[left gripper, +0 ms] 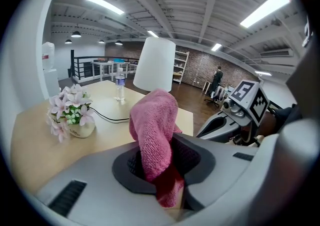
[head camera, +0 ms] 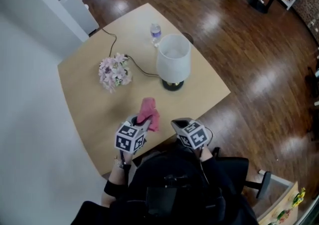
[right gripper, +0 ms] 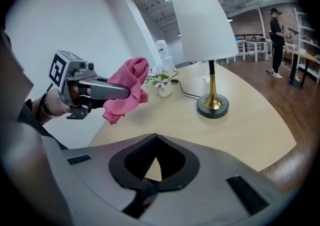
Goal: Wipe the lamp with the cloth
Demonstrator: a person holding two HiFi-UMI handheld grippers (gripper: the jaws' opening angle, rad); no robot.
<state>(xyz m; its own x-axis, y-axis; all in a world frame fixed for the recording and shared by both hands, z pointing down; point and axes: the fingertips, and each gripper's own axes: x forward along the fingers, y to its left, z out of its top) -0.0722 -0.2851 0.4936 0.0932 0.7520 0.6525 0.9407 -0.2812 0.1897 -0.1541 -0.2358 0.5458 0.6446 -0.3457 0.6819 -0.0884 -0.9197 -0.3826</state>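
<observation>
My left gripper (left gripper: 160, 167) pinches the pink cloth (left gripper: 155, 125). My right gripper (right gripper: 155, 162) is pressed together, empty. If I rub too hard, the tall lamp (right gripper: 205, 24) may tip over.

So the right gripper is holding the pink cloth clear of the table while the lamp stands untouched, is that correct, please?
Not quite: it is the left gripper that holds the pink cloth, pinched between its fingers, as the left gripper view shows. The right gripper is shut on nothing. The rest holds: the cloth is clear of the table and the lamp stands untouched.
</observation>
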